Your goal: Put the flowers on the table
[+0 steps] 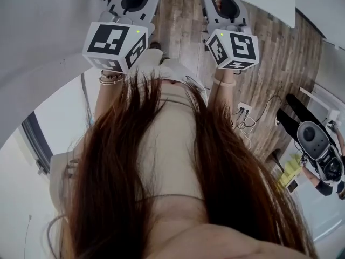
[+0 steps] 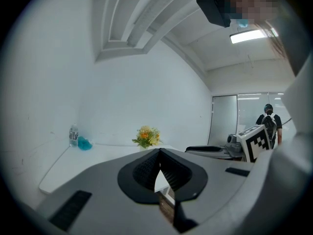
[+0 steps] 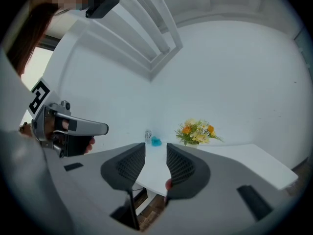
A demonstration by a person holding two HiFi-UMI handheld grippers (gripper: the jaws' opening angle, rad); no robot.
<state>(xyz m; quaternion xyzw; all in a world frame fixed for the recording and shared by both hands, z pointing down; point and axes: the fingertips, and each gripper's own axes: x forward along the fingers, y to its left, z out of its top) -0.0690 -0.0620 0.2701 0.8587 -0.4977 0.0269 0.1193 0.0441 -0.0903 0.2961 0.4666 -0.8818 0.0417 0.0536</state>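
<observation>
White walls close round a long white tabletop (image 3: 234, 153), and the flowers (image 3: 198, 131), a small bunch of orange and yellow blooms with green leaves, stand on it close to the back wall. What holds the stems is too small to make out. Further along the same tabletop, near the corner, are a clear water bottle (image 3: 148, 135) and a blue object (image 3: 156, 141), just beside each other and well apart from the flowers. Neither gripper is near any of this. The right tongs (image 3: 155, 153) stand apart with only bare tabletop showing through the gap, and the left tongs (image 2: 159, 153) are pressed together on nothing. Both are held low over the wood floor (image 1: 183, 15). Since the flowers already rest on a tabletop, the task looks either finished or, if another surface is meant, not yet begun.
</observation>
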